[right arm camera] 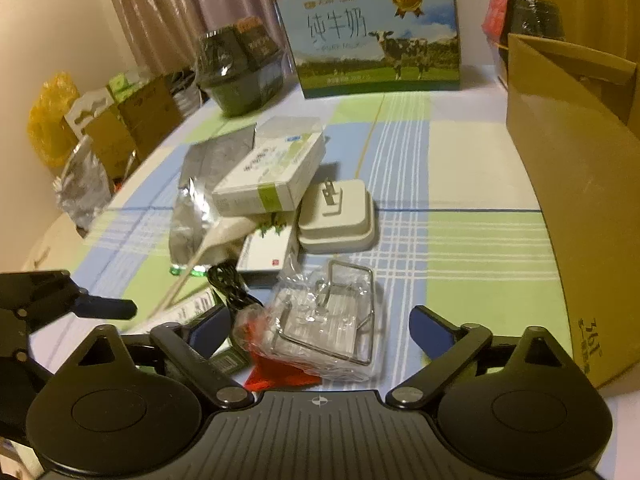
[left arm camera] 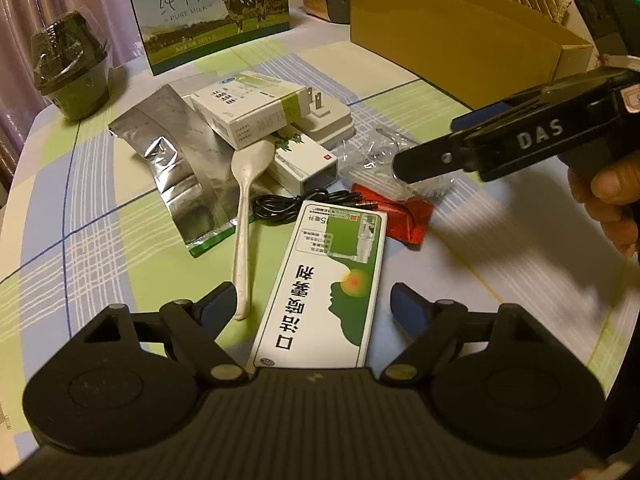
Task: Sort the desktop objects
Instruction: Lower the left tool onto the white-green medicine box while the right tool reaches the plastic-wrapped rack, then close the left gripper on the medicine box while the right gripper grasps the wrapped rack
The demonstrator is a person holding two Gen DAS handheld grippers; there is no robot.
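A pile of small objects lies on the checked tablecloth. My left gripper (left arm camera: 314,304) is open, its jaws either side of the near end of a long green-and-white spray box (left arm camera: 324,284). A cream spoon (left arm camera: 246,208) lies just left of it. My right gripper (right arm camera: 320,326) is open over a clear plastic packet with a wire rack (right arm camera: 332,316), which rests on a red packet (right arm camera: 276,372). In the left wrist view the right gripper (left arm camera: 424,160) hovers over that clear packet (left arm camera: 384,160). A black cable (left arm camera: 296,206), white boxes (left arm camera: 248,112), a foil bag (left arm camera: 180,172) and a white plug adapter (right arm camera: 340,216) lie behind.
An open cardboard box (left arm camera: 460,36) stands at the right, also seen in the right wrist view (right arm camera: 576,184). A milk carton case (left arm camera: 212,12) and a wrapped dark bowl (left arm camera: 72,68) stand at the back. More boxes and bags (right arm camera: 100,132) sit beyond the table's left edge.
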